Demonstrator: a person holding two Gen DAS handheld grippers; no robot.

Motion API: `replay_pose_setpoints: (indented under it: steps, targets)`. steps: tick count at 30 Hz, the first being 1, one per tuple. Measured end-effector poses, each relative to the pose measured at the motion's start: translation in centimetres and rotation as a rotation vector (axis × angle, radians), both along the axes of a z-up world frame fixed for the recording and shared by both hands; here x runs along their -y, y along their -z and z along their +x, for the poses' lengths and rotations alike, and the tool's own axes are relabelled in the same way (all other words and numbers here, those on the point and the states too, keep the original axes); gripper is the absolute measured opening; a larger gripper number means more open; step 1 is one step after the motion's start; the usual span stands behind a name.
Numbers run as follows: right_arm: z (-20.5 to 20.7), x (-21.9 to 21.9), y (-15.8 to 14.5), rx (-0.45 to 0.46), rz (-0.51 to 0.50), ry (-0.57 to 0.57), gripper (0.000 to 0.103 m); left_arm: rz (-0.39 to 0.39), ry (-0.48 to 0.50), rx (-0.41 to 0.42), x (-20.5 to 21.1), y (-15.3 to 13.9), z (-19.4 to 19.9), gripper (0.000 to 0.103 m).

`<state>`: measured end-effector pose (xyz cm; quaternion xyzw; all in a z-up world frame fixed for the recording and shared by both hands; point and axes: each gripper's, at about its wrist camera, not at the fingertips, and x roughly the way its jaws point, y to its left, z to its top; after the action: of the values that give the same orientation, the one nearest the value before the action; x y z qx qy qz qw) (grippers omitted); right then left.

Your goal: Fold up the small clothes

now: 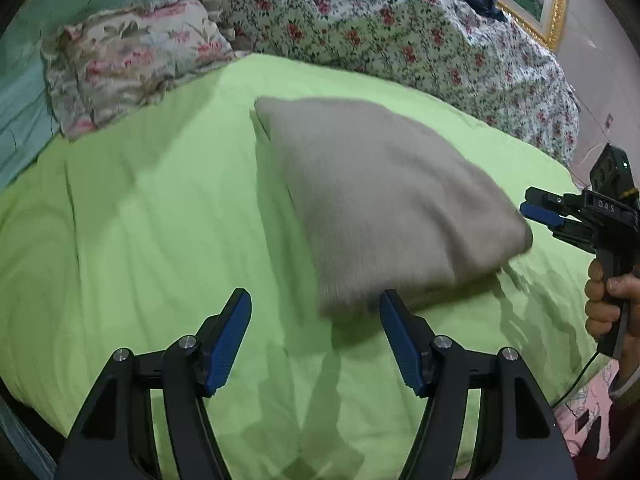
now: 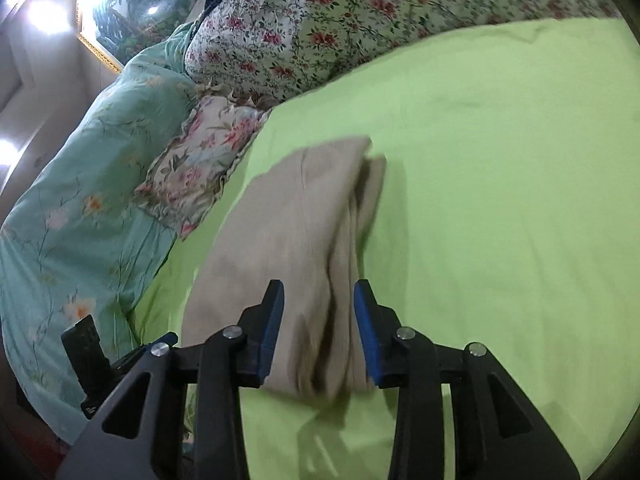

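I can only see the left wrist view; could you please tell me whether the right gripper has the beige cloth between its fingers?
Observer: Yes. In the right wrist view the beige cloth runs between the fingers of the right gripper and fills the gap. I cannot tell whether it is actually pinched.
Operator: Thank you. Does the cloth look folded from that side?
Observer: It does. Several stacked layers show along its right edge, beside the green sheet.
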<state>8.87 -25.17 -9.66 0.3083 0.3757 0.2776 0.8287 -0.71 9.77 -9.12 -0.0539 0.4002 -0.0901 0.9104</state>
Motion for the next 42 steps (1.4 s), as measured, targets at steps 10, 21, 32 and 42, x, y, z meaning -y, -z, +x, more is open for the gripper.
replay_pose_setpoints:
  steps: [10,21,32,42]
  targets:
    - [-1.2,-4.0,0.9,0.021,-0.043,-0.080,0.038,0.067,-0.069,0.031,1.3,1.4,2.0,0.063]
    - [-1.8,-2.0,-2.9,0.182,-0.020,-0.095,0.006,0.149,-0.120,-0.028,3.5,2.1,2.4,0.009]
    - [0.3,-3.9,3.8,-0.019,-0.248,-0.117,0.005,0.040,-0.095,-0.117,2.0,3.1,2.9,0.010]
    - [1.6,-0.1,-0.5,-0.016,-0.042,-0.055,0.039,-0.079,0.191,-0.041,2.1,-2.7,-0.1,0.011]
